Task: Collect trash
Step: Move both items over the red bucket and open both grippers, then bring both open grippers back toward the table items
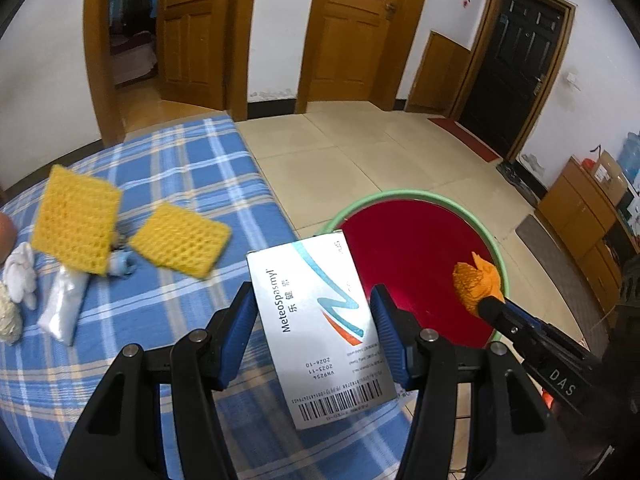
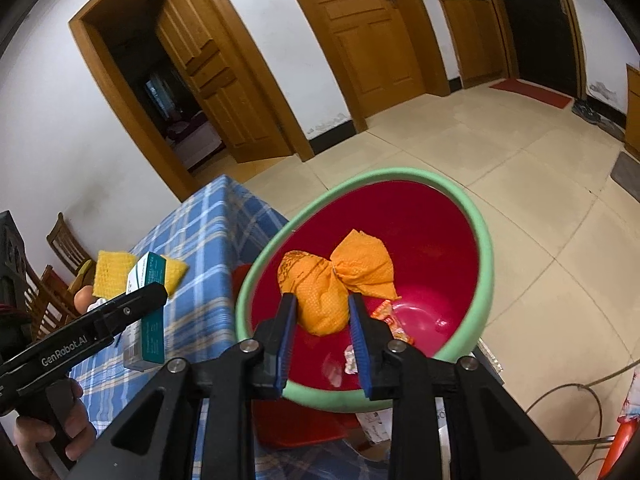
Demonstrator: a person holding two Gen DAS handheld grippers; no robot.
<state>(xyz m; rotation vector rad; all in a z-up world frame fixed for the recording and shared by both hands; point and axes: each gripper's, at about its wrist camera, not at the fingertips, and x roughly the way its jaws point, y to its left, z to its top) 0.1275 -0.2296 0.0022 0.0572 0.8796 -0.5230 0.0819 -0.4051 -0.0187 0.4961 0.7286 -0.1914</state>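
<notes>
My left gripper [image 1: 312, 304] is shut on a white MeteoSpasmyl medicine box [image 1: 320, 328] and holds it above the edge of the blue checked table [image 1: 180, 168], beside the red bin with a green rim [image 1: 416, 256]. My right gripper [image 2: 322, 300] is shut on a crumpled orange wrapper [image 2: 324, 300] and holds it over the open bin [image 2: 436, 248]; it also shows in the left wrist view [image 1: 476, 284]. A few wrappers [image 2: 394, 320] lie on the bin's bottom. The box and the left gripper also show in the right wrist view [image 2: 146, 300].
On the table lie two yellow foam nets [image 1: 76, 224], a clear plastic bag [image 1: 64, 308], white tissue [image 1: 20, 276] and a small blue scrap [image 1: 122, 264]. Tiled floor, wooden doors, a low cabinet [image 1: 580, 232] and cables [image 2: 580, 392] surround the bin.
</notes>
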